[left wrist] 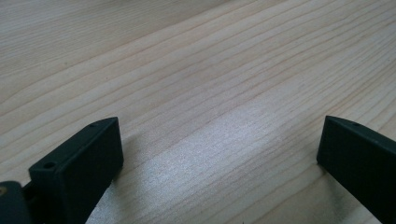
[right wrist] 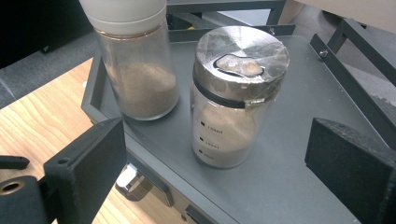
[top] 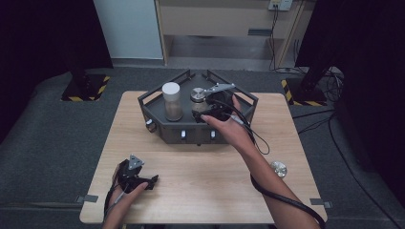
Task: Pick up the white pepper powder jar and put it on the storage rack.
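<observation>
Two glass jars of brownish powder stand on a dark grey tray [top: 157, 102]. One has a white cap [top: 172, 101] [right wrist: 140, 70]. The other [top: 197, 99] [right wrist: 229, 126] has a metal lid under clear film and printed measuring marks. My right gripper [top: 204, 112] [right wrist: 219, 140] is at the tray's front, open, its jaws wide on either side of the metal-lidded jar with gaps showing on both sides. My left gripper [top: 152, 181] [left wrist: 219, 135] lies open on the wooden table [left wrist: 210, 70] at the near left, nothing between its jaws.
The tray has raised rail sides [right wrist: 355, 42] and knobs along its front wall [top: 183, 135]. A small shiny round thing [top: 278, 168] lies on the table at the near right. The right gripper's cable [top: 258, 138] trails over the table.
</observation>
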### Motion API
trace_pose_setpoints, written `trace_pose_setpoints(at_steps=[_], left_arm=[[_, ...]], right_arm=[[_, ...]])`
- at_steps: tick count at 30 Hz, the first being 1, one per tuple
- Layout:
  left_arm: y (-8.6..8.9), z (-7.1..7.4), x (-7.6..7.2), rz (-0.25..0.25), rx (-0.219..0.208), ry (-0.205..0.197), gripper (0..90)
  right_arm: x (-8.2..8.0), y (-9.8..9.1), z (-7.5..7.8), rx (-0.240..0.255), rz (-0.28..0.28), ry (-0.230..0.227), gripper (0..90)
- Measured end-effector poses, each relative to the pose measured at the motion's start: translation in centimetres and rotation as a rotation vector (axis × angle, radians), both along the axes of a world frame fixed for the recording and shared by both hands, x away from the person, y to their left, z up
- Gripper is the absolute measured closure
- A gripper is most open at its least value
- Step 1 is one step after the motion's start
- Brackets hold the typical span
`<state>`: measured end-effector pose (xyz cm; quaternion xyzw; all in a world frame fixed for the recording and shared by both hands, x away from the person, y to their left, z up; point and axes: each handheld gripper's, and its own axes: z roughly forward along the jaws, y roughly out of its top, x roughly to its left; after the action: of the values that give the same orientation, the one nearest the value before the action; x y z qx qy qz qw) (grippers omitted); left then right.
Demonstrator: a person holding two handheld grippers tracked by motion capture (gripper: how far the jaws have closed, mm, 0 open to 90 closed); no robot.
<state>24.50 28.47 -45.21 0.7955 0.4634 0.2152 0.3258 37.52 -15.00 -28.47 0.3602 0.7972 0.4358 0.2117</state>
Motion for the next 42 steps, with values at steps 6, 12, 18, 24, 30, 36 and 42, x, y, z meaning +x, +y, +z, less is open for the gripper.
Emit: trace_pose_setpoints(at_steps=[6,12,18,24,30,36,42], left_arm=[[0.0,0.0,0.0,0.0,0.001,0.0,0.0],[0.0,0.0,0.0,0.0,0.001,0.0,0.0],[0.0,0.0,0.0,0.0,0.001,0.0,0.0],[0.0,0.0,0.0,0.001,-0.001,-0.001,0.0],[0.0,0.0,0.0,0.001,0.0,-0.001,0.0],[0.0,0.0,0.0,0.001,-0.001,-0.001,0.0],[0.0,0.0,0.0,0.001,-0.001,-0.001,0.0]], right_arm=[[-0.3,-0.6,0.1,-0.005,0.007,0.001,5.2],[-0.6,-1.4,0.4,-0.008,0.008,0.007,5.3],[-1.0,-2.3,0.4,-0.001,0.01,0.006,5.3],[-1.5,-3.0,0.5,-0.002,0.012,0.003,5.3],[-1.8,-4.1,0.3,0.016,0.017,0.013,5.2],[-2.3,-4.8,0.3,0.003,0.02,0.01,5.1],[-2.6,-5.4,0.2,0.001,0.018,0.015,4.6]])
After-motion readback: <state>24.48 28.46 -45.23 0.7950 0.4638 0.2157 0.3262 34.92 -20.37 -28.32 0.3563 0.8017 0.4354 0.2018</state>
